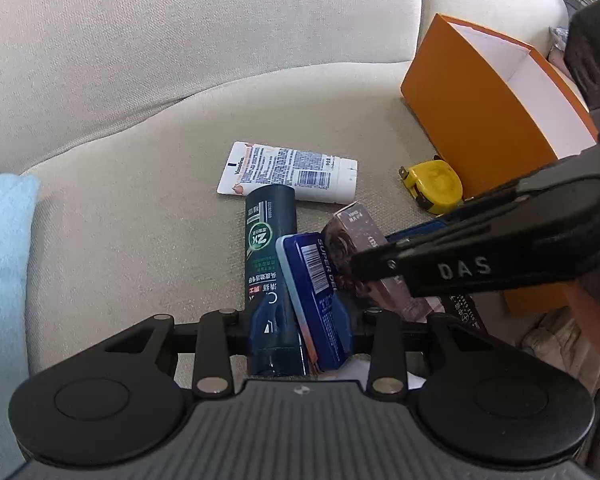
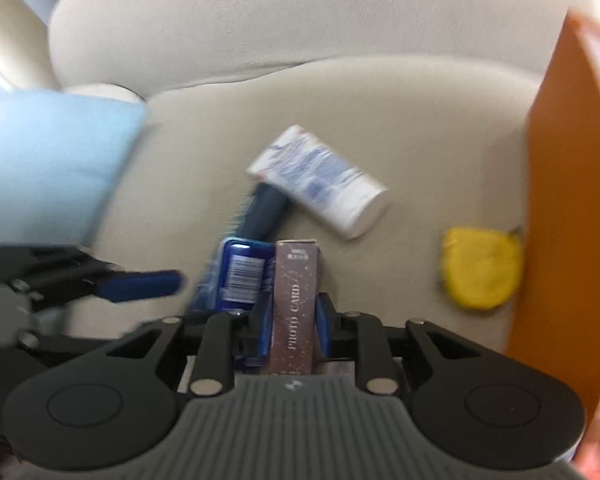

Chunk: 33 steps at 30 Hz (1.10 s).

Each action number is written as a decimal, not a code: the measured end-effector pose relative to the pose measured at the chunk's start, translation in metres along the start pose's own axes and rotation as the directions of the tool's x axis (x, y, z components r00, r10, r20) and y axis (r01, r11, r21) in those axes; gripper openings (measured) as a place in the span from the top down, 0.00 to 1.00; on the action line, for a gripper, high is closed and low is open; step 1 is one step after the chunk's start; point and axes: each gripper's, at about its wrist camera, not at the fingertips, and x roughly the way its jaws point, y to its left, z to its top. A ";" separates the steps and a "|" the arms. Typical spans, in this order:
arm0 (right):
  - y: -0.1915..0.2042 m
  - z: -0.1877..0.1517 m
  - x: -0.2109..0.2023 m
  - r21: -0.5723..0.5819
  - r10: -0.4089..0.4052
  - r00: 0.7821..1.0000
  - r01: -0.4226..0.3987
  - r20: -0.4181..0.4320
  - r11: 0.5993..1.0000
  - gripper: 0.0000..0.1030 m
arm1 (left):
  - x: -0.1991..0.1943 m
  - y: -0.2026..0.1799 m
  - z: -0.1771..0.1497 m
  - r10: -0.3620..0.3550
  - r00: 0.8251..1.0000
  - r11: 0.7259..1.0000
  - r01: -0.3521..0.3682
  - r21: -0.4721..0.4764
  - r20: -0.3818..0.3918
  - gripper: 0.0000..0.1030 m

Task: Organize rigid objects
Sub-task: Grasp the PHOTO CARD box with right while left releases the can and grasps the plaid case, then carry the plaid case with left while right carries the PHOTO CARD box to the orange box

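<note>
Counted on beige sofa cushion (image 1: 148,184):
- one Vaseline tube (image 1: 288,172);
- one dark green "2X" bottle (image 1: 266,248);
- one yellow tape measure (image 1: 434,186);
- one orange box (image 1: 480,120).

Left gripper (image 1: 300,326) clamped on blue "SUPER" tin (image 1: 318,292) plus bottle. Right gripper (image 2: 292,328) clamped on brown "PHOTO CARD" box (image 2: 296,300).

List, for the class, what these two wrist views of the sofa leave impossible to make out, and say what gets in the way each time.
- Orange box: contents unseen; left wrist view shows only its white inner wall, and the right gripper covers its near end.
- Brown photo card box: lower end hidden behind the gripper body in the right wrist view.
- White tube: print unreadable there through motion blur.
- Yellow tape measure: details smeared by blur.
</note>
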 end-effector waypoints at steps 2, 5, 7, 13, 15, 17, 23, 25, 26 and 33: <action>-0.001 0.001 0.003 0.005 0.003 1.000 -0.003 0.006 1.000 0.75 | -0.002 0.000 -0.001 -0.013 1.000 1.000 0.013 -0.022 0.005 0.63; 0.001 0.001 0.010 0.007 0.008 1.000 -0.008 -0.006 1.000 0.74 | -0.007 0.000 -0.001 -0.033 0.999 0.997 0.034 -0.074 0.011 0.63; 0.000 0.001 0.010 0.010 -0.004 1.000 0.004 0.002 1.000 0.76 | -0.009 -0.002 -0.001 -0.037 0.999 0.994 0.037 -0.106 0.004 0.63; -0.003 -0.004 -0.030 -0.004 -0.019 0.997 0.020 0.076 1.000 0.78 | -0.011 -0.014 -0.009 -0.159 0.987 0.947 0.162 -0.277 0.034 0.63; -0.007 -0.006 -0.047 -0.012 -0.032 0.996 0.034 0.086 0.999 0.78 | 0.000 -0.021 -0.015 -0.197 0.980 0.918 0.196 -0.344 0.032 0.63; -0.013 -0.010 -0.060 -0.020 -0.058 0.993 0.060 0.101 0.998 0.78 | 0.014 -0.030 -0.021 -0.220 0.975 0.895 0.205 -0.395 0.008 0.62; -0.031 -0.028 -0.080 -0.014 -0.111 0.983 0.114 0.145 0.993 0.78 | 0.051 -0.055 -0.032 -0.188 0.980 0.904 0.149 -0.401 -0.059 0.59; -0.037 -0.030 -0.081 0.003 -0.103 0.984 0.104 0.145 0.995 0.78 | 0.058 -0.061 -0.033 -0.164 0.984 0.917 0.125 -0.378 -0.074 0.52; -0.039 -0.031 -0.081 0.007 -0.102 0.984 0.102 0.148 0.995 0.78 | 0.061 -0.061 -0.034 -0.171 0.983 0.913 0.132 -0.386 -0.068 0.47; -0.044 -0.033 -0.080 0.014 -0.090 0.985 0.089 0.147 0.996 0.78 | 0.074 -0.063 -0.036 -0.182 0.982 0.901 0.146 -0.409 -0.050 0.39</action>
